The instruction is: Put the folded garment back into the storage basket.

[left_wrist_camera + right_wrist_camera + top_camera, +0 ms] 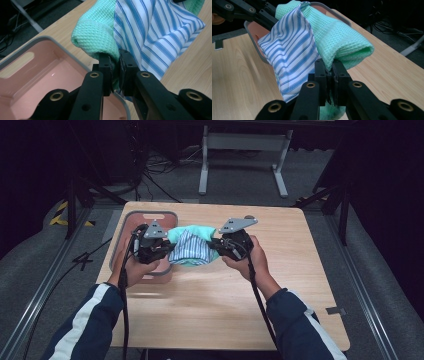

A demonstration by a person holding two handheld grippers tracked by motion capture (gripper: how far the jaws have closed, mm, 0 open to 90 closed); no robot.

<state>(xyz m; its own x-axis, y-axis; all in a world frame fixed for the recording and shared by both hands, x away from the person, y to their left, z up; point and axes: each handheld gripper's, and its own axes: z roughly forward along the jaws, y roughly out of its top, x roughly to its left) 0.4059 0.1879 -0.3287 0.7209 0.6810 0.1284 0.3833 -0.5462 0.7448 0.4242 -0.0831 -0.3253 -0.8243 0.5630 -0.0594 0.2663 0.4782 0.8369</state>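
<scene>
I hold the cloth [189,246] above the table [210,305], beside the bin [119,245], left fingers [105,65] and right fingers [321,72] clenched on thin edges; a tug could slip one free.

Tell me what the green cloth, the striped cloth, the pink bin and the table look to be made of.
Green cloth: soft waffle-weave textile, probably cotton or microfibre; its grid texture shows.
Striped cloth: thin, smooth woven fabric, blue on white, draping in folds.
Pink bin: moulded plastic with a slight sheen and a grey rim.
Table: light wood or wood-look laminate; grain lines show.
</scene>
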